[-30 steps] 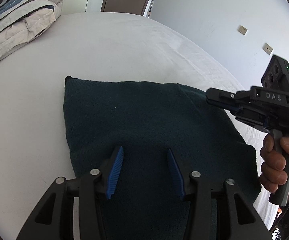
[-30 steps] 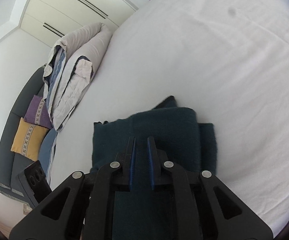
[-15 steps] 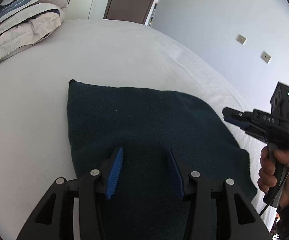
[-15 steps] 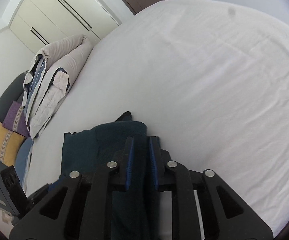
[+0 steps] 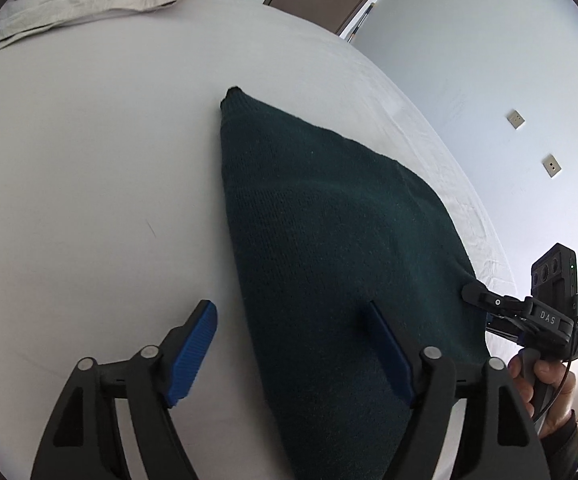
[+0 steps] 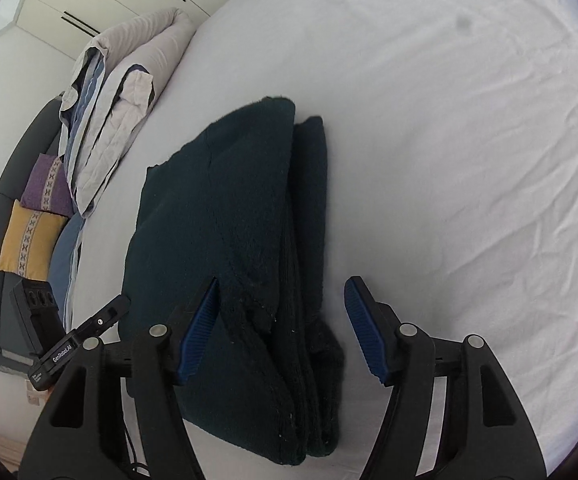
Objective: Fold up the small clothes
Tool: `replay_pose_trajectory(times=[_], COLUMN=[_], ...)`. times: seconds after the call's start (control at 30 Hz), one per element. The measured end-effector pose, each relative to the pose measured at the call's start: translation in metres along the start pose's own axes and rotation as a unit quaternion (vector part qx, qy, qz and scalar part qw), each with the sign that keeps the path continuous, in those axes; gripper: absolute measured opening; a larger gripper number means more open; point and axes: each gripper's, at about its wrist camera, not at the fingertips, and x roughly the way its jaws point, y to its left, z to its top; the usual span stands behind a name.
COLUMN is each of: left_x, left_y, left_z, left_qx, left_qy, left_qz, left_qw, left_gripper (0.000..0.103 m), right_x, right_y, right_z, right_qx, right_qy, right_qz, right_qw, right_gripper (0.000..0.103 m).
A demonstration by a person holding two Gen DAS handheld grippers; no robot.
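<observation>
A dark green knitted garment (image 5: 329, 240) is seen lying folded on the white bed (image 5: 89, 200), close to the bed's near edge, with the bed's right-hand edge running just beyond it in the left wrist view. In the right wrist view the same garment (image 6: 225, 216) is shown as a stack of several layers, the folded edges being lined up along its right side.

The left hand-held gripper (image 5: 289, 354) is held with its blue pads spread wide apart and nothing between them is clamped. One pad (image 5: 193, 354) is seen over bare sheet just left of the garment's edge, while the other is seen over the dark fabric. Whether either pad touches the cloth cannot be told.

The right hand-held gripper (image 6: 281, 328) is likewise held wide apart, straddling the garment's near end; the left pad (image 6: 199, 328) is seen against the fuzzy top layer and the right one over the white sheet. In the left wrist view this gripper (image 5: 477, 294) is seen at the garment's right corner, gripped by the person's hand (image 5: 545, 380).

A folded grey quilt (image 6: 121, 92) is piled toward the bed's far corner, and a dark sofa with a purple cushion (image 6: 45, 184) and a yellow cushion (image 6: 29, 240) is seen beside the bed.
</observation>
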Motion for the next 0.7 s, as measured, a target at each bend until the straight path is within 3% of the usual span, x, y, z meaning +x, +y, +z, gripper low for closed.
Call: replay_pose_trajectory(times=[0.07, 0.13, 0.17, 0.2, 0.3, 0.43, 0.53, 0.57, 0.7], left_x=[0.013, 0.018, 0.019, 0.022, 0.022, 0.014, -0.001, -0.010, -0.055], left_y=[-0.001, -0.002, -0.005, -0.006, -0.014, -0.027, -0.041, -0.046, -0.049], left_z=[0.003, 0.006, 0.007, 0.009, 0.013, 0.009, 0.003, -0.002, -0.028], left_qx=[-0.001, -0.002, -0.003, -0.007, 0.004, 0.035, 0.057, 0.070, 0.096], left_qy=[0.022, 0.025, 0.030, 0.041, 0.051, 0.046, 0.035, 0.029, 0.001], left_qz=[-0.007, -0.008, -0.013, -0.027, -0.008, 0.023, 0.051, 0.063, 0.090], left_qw=[0.9997, 0.9997, 0.9995, 0.9987, 0.9987, 0.9981, 0.9965, 0.9952, 0.9913], left_gripper=[0.088, 0.086, 0.075, 0.062, 0.051, 0.042, 0.037, 0.036, 0.036], right_x=[0.004, 0.010, 0.015, 0.018, 0.024, 0.029, 0.027, 0.024, 0.004], right_y=[0.003, 0.005, 0.009, 0.014, 0.039, 0.080, 0.113, 0.126, 0.174], right_z=[0.000, 0.004, 0.006, 0.007, 0.001, -0.011, -0.026, -0.033, -0.068], right_qx=[-0.005, -0.004, -0.011, -0.019, -0.069, -0.146, -0.209, -0.230, -0.277], right_qy=[0.001, 0.009, 0.018, 0.020, 0.017, 0.000, -0.023, -0.032, -0.062], right_qz=[0.000, -0.006, -0.015, -0.027, -0.089, -0.179, -0.241, -0.253, -0.249], right_qw=[1.000, 1.000, 1.000, 0.999, 0.993, 0.973, 0.947, 0.939, 0.926], right_gripper=[0.062, 0.052, 0.039, 0.035, 0.028, 0.022, 0.020, 0.020, 0.019])
